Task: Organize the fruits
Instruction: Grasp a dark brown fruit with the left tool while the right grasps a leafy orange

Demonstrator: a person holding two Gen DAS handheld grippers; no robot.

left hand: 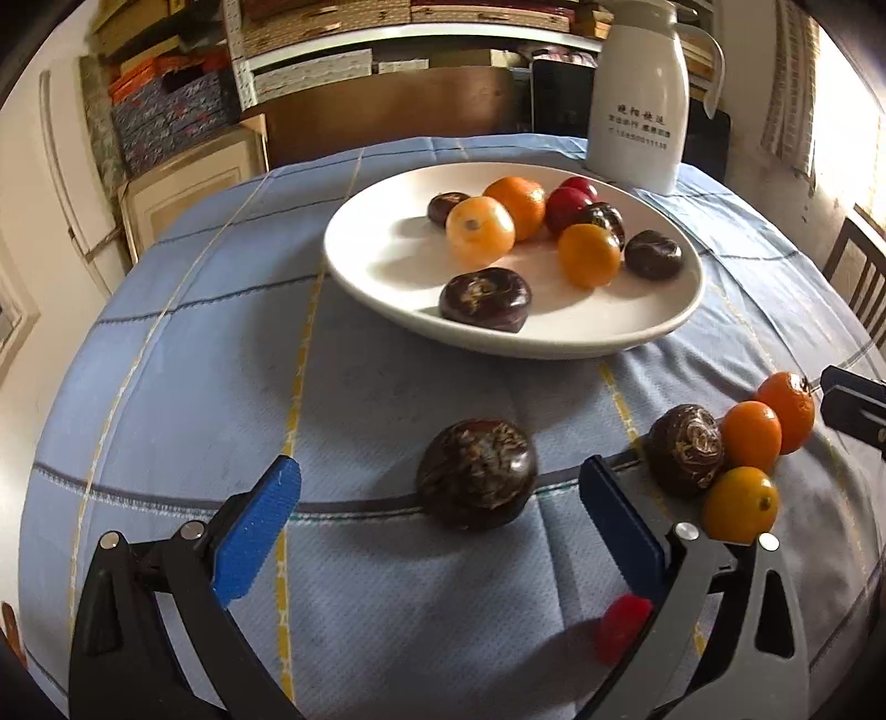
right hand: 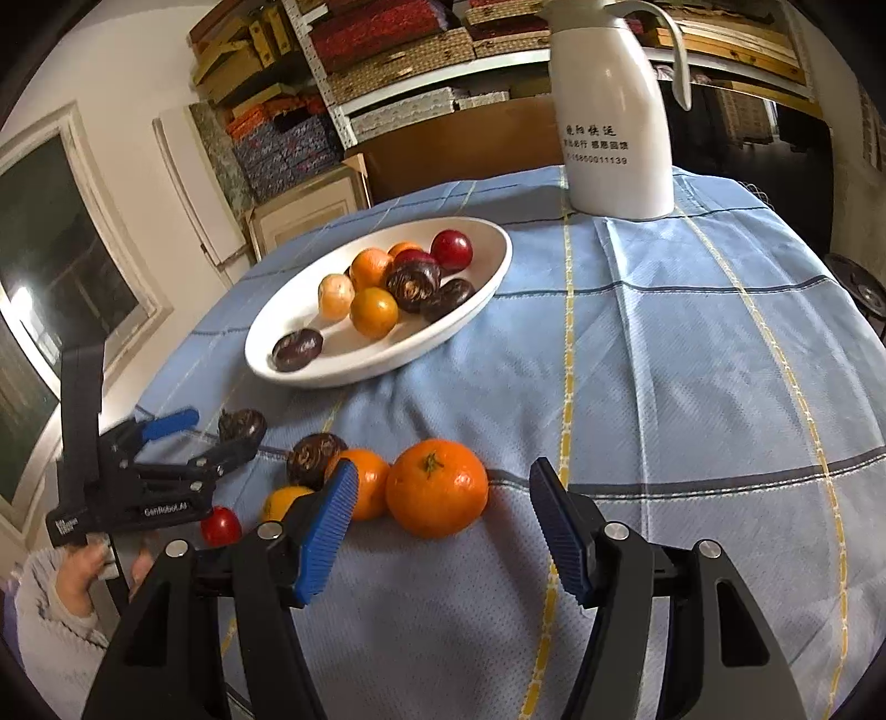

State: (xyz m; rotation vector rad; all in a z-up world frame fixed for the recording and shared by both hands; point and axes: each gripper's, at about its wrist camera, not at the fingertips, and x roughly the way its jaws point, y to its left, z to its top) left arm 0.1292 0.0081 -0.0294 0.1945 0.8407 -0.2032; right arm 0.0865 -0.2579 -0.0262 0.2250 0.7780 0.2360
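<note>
A white plate (left hand: 387, 260) on the blue cloth holds several oranges, dark chestnut-like fruits and red fruits; it also shows in the right wrist view (right hand: 487, 288). My left gripper (left hand: 437, 482) is open, its fingers on either side of a dark fruit (left hand: 476, 473) on the cloth. Beside it lie another dark fruit (left hand: 685, 455), three oranges (left hand: 751, 435) and a small red fruit (left hand: 621, 625). My right gripper (right hand: 443, 487) is open, its fingers on either side of a large orange (right hand: 436, 487). The left gripper (right hand: 183, 437) shows in the right view.
A white thermos jug (left hand: 637, 111) stands at the table's far side, behind the plate; it also shows in the right wrist view (right hand: 612, 122). Shelves with boxes (right hand: 387, 50) stand behind the table. A wooden chair (left hand: 858, 282) is at the right.
</note>
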